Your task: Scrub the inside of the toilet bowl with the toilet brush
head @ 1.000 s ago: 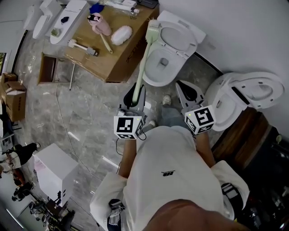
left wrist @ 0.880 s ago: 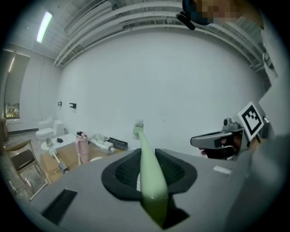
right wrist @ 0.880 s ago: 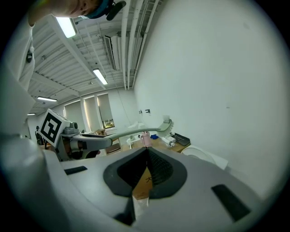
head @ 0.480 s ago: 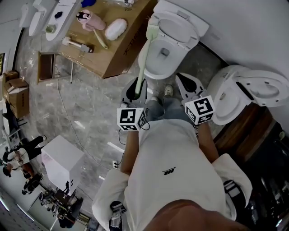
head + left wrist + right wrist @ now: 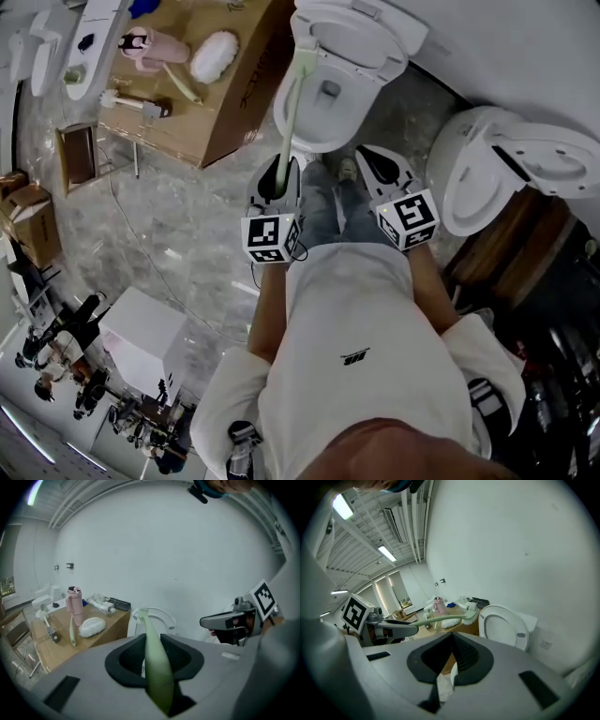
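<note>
- The toilet brush, pale green, is clamped by the lower end of its handle in the left gripper.
- The left gripper's jaws are closed onto the handle from both sides. In the left gripper view the handle runs straight out between them, away from the camera.
- The bristle head sits at the far end, over the left rear edge of the toilet.
- In the right gripper view the brush is roughly level, with its head just beside the raised lid, not down in the bowl. Contact with the toilet cannot be confirmed.
- The right gripper hangs near the front right of the same toilet, apart from the brush. Its jaws are pressed together at the tips and hold nothing.
- The person's legs stand between the two grippers, facing the bowl.
- A second toilet stands to the right, lid up.
- A wooden table stands left of the bowl. It carries a pink bottle, a white fluffy pad and a second green brush.
- The floor is grey marbled tile.
</note>
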